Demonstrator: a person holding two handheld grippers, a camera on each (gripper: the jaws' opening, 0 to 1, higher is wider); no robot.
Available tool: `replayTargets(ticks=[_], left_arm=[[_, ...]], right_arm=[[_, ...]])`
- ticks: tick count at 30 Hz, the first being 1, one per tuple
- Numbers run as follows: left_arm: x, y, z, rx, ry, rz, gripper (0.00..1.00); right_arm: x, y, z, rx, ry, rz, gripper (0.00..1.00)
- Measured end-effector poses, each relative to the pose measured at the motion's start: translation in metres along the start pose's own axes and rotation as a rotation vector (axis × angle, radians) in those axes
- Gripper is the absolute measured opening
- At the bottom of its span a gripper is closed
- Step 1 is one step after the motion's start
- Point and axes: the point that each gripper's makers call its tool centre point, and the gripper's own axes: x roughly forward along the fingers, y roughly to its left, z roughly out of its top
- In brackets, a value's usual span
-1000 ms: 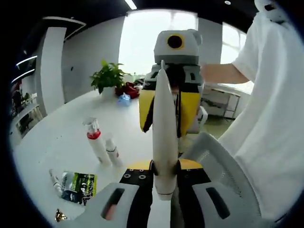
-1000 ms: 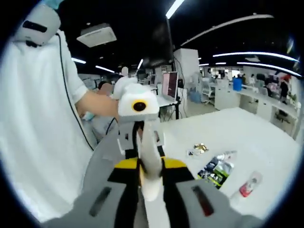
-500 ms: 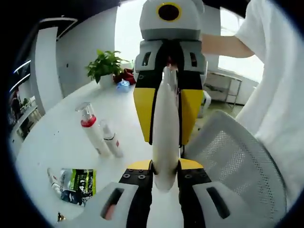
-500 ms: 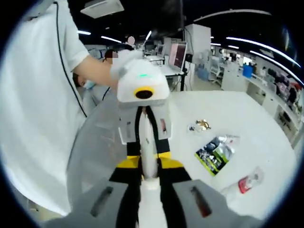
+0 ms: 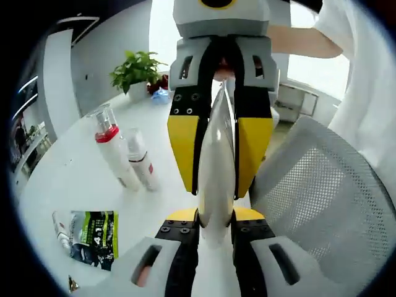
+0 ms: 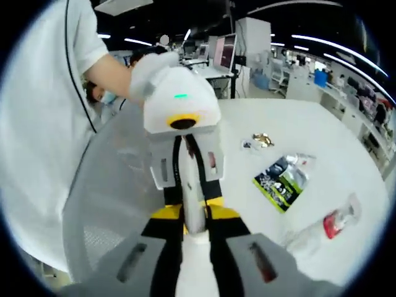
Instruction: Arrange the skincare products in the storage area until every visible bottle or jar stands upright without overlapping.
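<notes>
In the left gripper view, our left gripper and right gripper both clamp a slim white plastic tube end to end, seemingly a handover. Behind, a red-collared pump bottle and small white bottle stand upright on the white table.

In the right gripper view, a green-and-black sachet lies flat; its print is unreadable.

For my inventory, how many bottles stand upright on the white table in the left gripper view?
2. The red-collared pump bottle stands left of the smaller white bottle, close beside it. Others may be hidden behind the tools.

Two bottles stand side by side on the table, a sachet lying nearby.
</notes>
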Motion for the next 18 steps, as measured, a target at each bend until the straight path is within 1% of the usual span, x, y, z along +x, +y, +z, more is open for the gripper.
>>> replayTargets(ticks=[2,5,9,11,12,13,15,17,18], left_arm=[[-0.001,0.004,0.002,-0.022,-0.016,0.000,0.15],[0.000,0.010,0.002,-0.007,-0.023,0.004,0.15],[0.000,0.016,0.003,0.004,-0.026,0.015,0.15],[0.000,0.021,0.004,0.003,-0.031,0.018,0.15],[0.000,0.024,0.004,0.001,-0.034,0.018,0.15],[0.000,0.028,0.004,0.002,-0.035,0.020,0.15],[0.001,0.034,0.005,0.008,-0.034,0.024,0.15],[0.001,0.039,0.006,0.011,-0.034,0.025,0.15],[0.001,0.041,0.006,0.012,-0.035,0.024,0.15]], right_arm=[[-0.002,-0.005,0.001,0.007,-0.011,-0.013,0.15],[-0.002,-0.010,0.001,0.015,-0.021,-0.022,0.15],[-0.001,-0.017,0.003,0.022,-0.039,-0.063,0.17],[-0.001,-0.020,0.002,0.022,-0.046,-0.077,0.20],[-0.002,-0.023,0.002,0.035,-0.063,-0.103,0.23],[-0.002,-0.024,0.003,0.039,-0.069,-0.111,0.27],[-0.006,-0.030,0.006,0.067,-0.110,-0.158,0.31],[-0.013,-0.037,0.009,0.096,-0.157,-0.220,0.36],[-0.019,-0.043,0.010,0.110,-0.185,-0.269,0.40]])
